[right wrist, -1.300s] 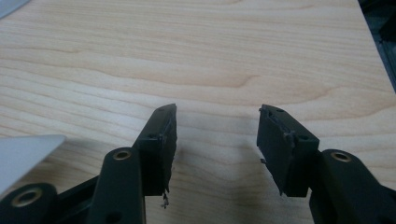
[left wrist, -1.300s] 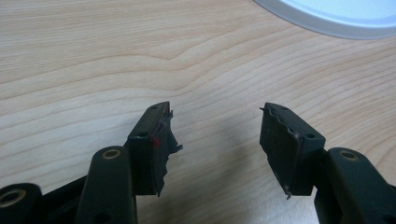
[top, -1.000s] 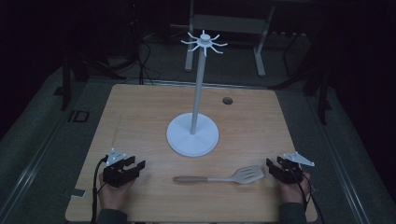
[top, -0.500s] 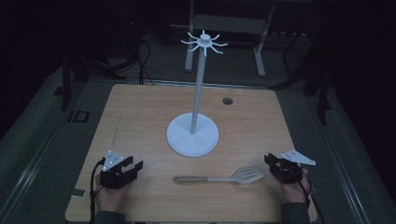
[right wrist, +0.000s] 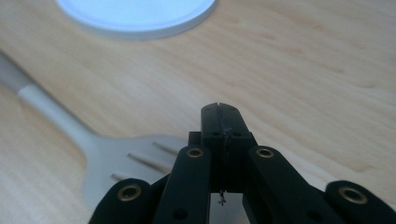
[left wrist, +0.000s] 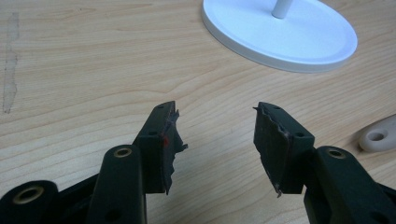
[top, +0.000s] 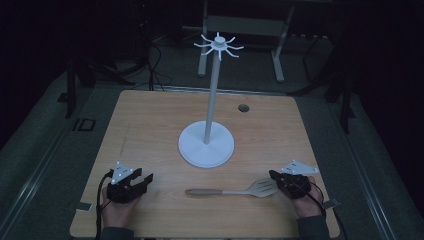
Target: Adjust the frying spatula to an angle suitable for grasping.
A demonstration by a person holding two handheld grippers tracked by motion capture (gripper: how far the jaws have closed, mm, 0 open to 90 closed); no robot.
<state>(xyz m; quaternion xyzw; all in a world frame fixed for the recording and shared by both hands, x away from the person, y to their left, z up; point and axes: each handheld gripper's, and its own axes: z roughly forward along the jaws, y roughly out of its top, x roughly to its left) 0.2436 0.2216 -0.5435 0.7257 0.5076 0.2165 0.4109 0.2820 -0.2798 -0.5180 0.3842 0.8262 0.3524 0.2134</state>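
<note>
Your right tool (top: 280, 181) sits near the counter's front right corner with its jaws pressed together on nothing, just beside the slotted head of the pale grey plastic spatula (top: 235, 190). Your left tool (top: 140, 181) rests near the front left corner, jaws spread wide and empty over the light wooden counter (top: 150, 125). The spatula lies flat along the front edge between both tools, its handle end with the hanging hole toward your left. The tall white hook stand on a round base (top: 207, 142) stands mid-counter, its hooks bare. Judging by this, nothing is lifted yet; gripping the spatula and probably hanging it remain.
</note>
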